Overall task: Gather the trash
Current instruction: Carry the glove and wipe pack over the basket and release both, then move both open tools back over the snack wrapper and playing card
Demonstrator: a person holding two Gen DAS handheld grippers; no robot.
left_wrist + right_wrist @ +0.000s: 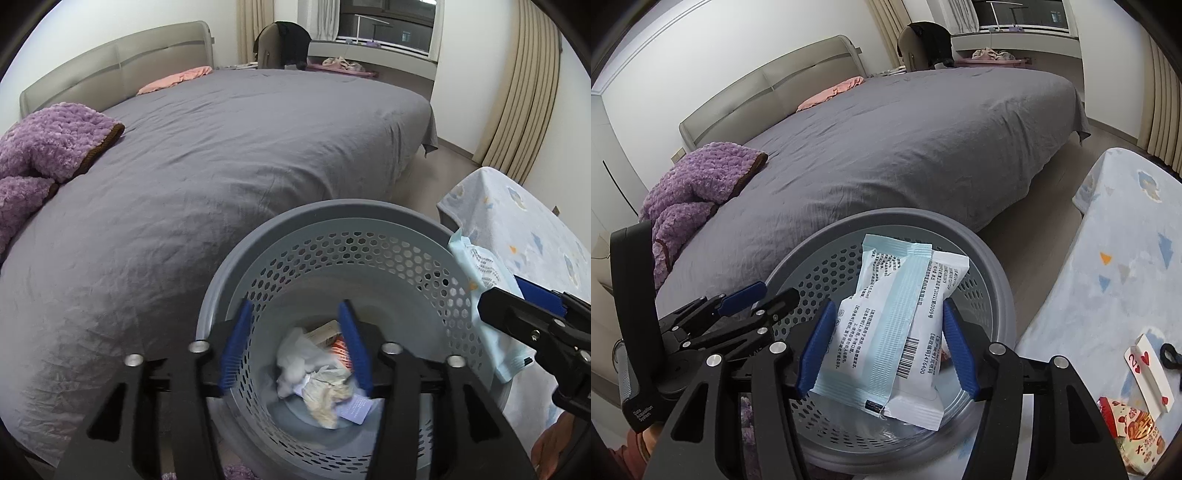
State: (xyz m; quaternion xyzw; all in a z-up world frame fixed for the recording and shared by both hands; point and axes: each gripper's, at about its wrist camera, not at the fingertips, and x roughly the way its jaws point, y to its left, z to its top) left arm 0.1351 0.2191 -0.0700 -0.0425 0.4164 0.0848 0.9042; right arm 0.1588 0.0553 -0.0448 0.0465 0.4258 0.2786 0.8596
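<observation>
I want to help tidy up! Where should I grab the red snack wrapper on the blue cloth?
Probably pinch the red snack wrapper by its crumpled, raised middle, coming straight down from above. It lies on the blue cloth, so its edges give the jaws little to get under.

Greys, purple and pale blue around my bin

My blue pads flank a white-and-pale-blue packet; grey perforated basket; grey bedspread; far-left purple blanket; pink pillow.
</observation>
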